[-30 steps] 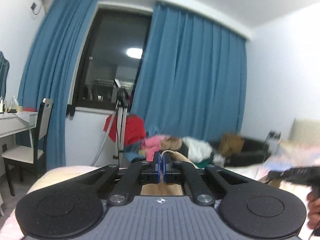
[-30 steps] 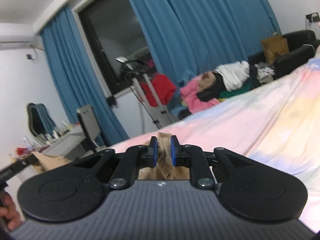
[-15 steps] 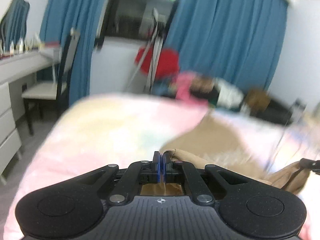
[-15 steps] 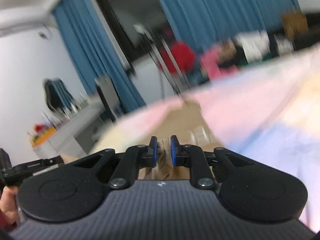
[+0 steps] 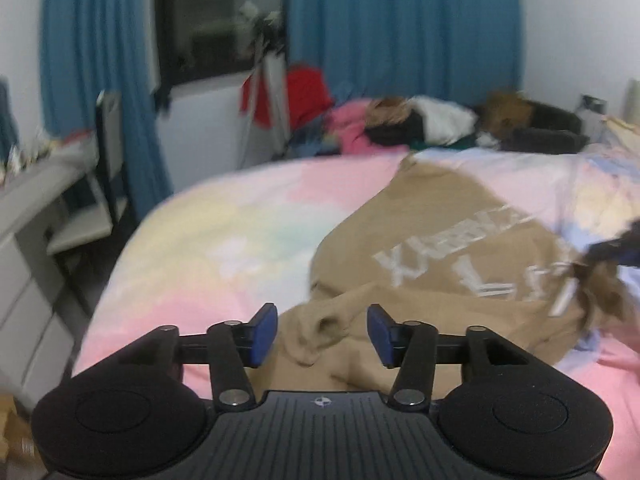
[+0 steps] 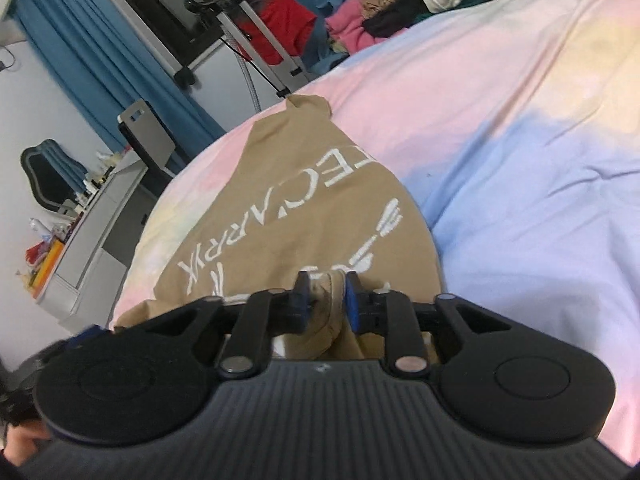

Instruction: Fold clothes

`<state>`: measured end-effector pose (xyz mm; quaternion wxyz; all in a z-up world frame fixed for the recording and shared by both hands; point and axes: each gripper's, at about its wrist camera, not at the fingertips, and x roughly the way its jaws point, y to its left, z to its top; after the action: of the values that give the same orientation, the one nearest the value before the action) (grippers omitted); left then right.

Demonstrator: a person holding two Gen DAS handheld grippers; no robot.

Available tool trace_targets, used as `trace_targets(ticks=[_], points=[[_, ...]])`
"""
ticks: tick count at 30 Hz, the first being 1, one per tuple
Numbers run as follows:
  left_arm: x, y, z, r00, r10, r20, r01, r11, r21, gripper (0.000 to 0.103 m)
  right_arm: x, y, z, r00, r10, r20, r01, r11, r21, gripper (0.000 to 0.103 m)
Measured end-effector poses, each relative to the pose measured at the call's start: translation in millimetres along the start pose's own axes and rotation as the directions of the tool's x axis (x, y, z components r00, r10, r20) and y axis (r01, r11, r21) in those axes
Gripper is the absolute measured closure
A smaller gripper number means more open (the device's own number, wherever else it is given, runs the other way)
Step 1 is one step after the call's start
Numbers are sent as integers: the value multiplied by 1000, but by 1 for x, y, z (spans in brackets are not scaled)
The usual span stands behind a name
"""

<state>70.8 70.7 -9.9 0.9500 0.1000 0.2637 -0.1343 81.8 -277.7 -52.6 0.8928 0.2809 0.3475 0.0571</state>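
Observation:
A tan T-shirt [image 5: 440,240] with white lettering lies spread on the pastel bedspread [image 5: 224,232]; it also shows in the right wrist view [image 6: 304,200]. My left gripper [image 5: 322,330] is open just above a bunched near edge of the shirt, which lies loose between its blue pads. My right gripper [image 6: 326,298] is shut on a bunched fold of the shirt's near edge. In the left wrist view the right gripper [image 5: 612,248] shows blurred at the right, holding that corner.
A heap of clothes [image 5: 384,124] lies beyond the bed's far edge below blue curtains [image 5: 400,32]. A chair [image 5: 100,168] and white dresser [image 5: 24,216] stand left of the bed. The bedspread [image 6: 520,140] stretches to the right.
Both grippers swung down from facing the room to over the bed, laying the shirt out flat. The left gripper opened and let go of the shirt; the right stays shut on it.

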Motion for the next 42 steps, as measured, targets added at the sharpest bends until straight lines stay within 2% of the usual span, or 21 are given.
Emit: trace_targets(ticks=[2,3,5,7,10,12,15,17,19,20,21,27,30,34,36,39,42], points=[[-16,-12,1,998,-35,44,33,998,50,37,-3,-1,1,1000,-11,6,11,1000,3,17],[-20,-20,1,997,-60,57,56,996,74,34,-6,-1,1,1000,-10,17,10,1000,3,10],[-20,-41,-1,989,-133,62,123,981,147,32,-13,1,1,999,2,38,-2,1000,-5,12],[-11,-65,-4,983,-183,32,172,959,225,32,-18,3,2,999,13,43,-13,1000,-4,12],[9,-100,-10,970,-240,-34,237,912,335,34,-25,8,2,997,-2,74,4,1000,-26,12],[26,-118,-12,965,-250,-75,259,889,378,37,-27,12,2,996,-19,89,24,998,-52,12],[51,-134,-16,963,-242,-121,270,873,406,53,-26,13,2,995,-25,92,30,998,-60,12],[61,-134,-20,963,-234,-131,267,881,390,68,-24,13,2,996,-25,88,30,997,-65,12],[64,-129,-18,958,-249,-140,283,891,355,94,-21,14,1,996,-26,85,33,996,-78,12],[63,-125,-16,954,-267,-136,297,895,333,99,-20,14,0,996,-27,84,33,996,-83,12],[61,-124,-14,953,-280,-117,303,899,316,101,-19,14,0,996,-27,83,34,996,-87,12],[31,-108,9,938,-347,29,335,923,188,102,-15,22,-3,996,-29,85,41,989,-142,12],[11,-101,19,928,-354,112,336,929,152,102,-16,34,-7,996,-12,89,31,974,-224,12],[-8,-93,29,914,-357,195,345,934,96,102,-14,56,-20,995,-17,95,50,930,-365,12],[-16,-90,31,906,-357,228,346,934,89,102,-10,63,-27,991,-65,118,108,906,-410,12],[-27,-88,33,894,-358,270,352,933,72,102,-10,69,-33,969,-174,177,234,877,-420,12],[-36,-85,35,882,-363,302,363,930,57,102,-22,68,-35,951,-228,210,295,873,-388,12]])
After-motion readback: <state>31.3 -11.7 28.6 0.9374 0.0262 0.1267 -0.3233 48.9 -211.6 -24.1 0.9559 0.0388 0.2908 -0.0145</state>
